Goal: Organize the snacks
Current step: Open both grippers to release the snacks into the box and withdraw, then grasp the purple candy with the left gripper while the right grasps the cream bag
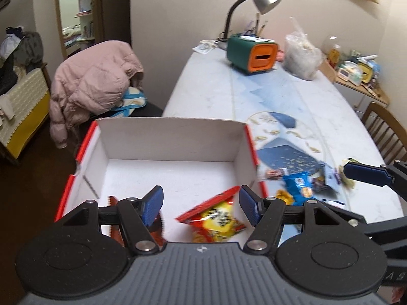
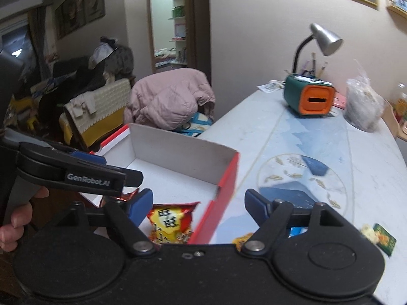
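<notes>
Right by the camera, the left gripper (image 1: pixel 201 206) hangs over the near end of the big white cardboard box with red outer sides (image 1: pixel 175 137). Its blue jaws are wide apart and hold nothing.

Everything here is told from that box, biggest thing first. It sits on the long white and blue table (image 1: pixel 292 96), at the near left edge. Its walls stand up stiff, and the far part of its floor is bare.

Inside the box, at the near end, lies a puffy red and yellow snack bag (image 1: pixel 216 222), tilted. Just left of it peeks another red packet (image 1: pixel 114 202), mostly hidden behind the gripper.

Outside the box, near its right wall, small snacks lie in a loose bunch. One is a little blue packet (image 1: pixel 300 184). The others are too blurry to name.

The right gripper (image 2: pixel 198 203) hovers above the box's right wall, jaws wide apart and empty.

These bags look light, soft and crinkly. They are probably slippery too. A gentle pinch on a flat sealed edge should work best. A hard squeeze in the middle could crush what is inside.
</notes>
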